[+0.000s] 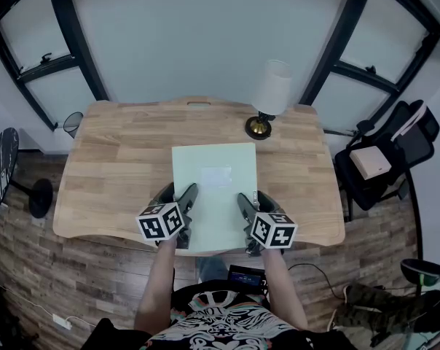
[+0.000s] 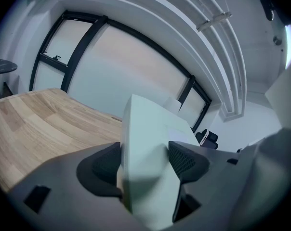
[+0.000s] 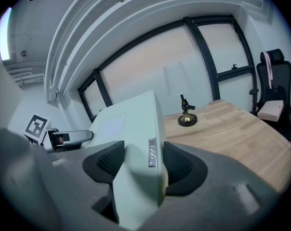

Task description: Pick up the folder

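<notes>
A pale green folder [image 1: 215, 194] with a clear label patch is held over the near middle of the wooden desk [image 1: 118, 166]. My left gripper [image 1: 180, 211] is shut on the folder's near left edge, and my right gripper [image 1: 248, 214] is shut on its near right edge. In the left gripper view the folder [image 2: 148, 143] fills the gap between the dark pads [image 2: 186, 160] and rises above the desk surface. The right gripper view shows the folder [image 3: 133, 134] clamped between the pads [image 3: 177, 162], with a small metal tag on its edge.
A table lamp [image 1: 267, 97] with a white shade and brass base stands at the desk's far right, also seen as the lamp [image 3: 181, 93]. A black office chair [image 1: 384, 159] holding a box sits to the right. Windows line the far wall.
</notes>
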`<action>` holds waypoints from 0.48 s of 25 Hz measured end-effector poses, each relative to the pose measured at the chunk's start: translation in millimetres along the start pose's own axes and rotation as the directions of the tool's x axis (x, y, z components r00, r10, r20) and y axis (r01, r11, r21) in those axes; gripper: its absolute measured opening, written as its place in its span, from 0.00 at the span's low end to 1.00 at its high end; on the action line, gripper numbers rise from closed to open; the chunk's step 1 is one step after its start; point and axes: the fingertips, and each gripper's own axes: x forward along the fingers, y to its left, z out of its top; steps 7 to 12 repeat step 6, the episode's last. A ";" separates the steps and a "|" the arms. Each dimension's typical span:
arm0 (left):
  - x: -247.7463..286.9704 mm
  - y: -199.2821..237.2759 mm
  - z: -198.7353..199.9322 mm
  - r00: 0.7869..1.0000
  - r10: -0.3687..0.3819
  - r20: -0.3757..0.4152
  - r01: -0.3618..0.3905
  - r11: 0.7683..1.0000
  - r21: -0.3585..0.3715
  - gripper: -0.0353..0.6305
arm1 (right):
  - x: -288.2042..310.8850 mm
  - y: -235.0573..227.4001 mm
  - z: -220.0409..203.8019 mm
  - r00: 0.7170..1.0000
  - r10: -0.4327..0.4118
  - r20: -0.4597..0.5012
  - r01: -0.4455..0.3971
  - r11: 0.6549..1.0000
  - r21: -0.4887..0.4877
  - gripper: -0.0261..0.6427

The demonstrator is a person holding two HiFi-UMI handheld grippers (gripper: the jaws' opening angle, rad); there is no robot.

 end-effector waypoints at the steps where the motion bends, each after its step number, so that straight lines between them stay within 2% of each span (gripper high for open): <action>1: 0.0 -0.3 -0.1 1.000 0.000 -0.001 0.000 1.000 0.000 0.50 | -0.1 -0.2 -0.2 1.000 -0.002 -0.001 0.002 1.000 0.000 0.41; 12: 1.7 0.0 -0.2 1.000 -0.004 -0.006 0.004 1.000 0.005 0.50 | 0.6 -0.9 -1.7 1.000 -0.008 -0.005 0.008 1.000 0.001 0.41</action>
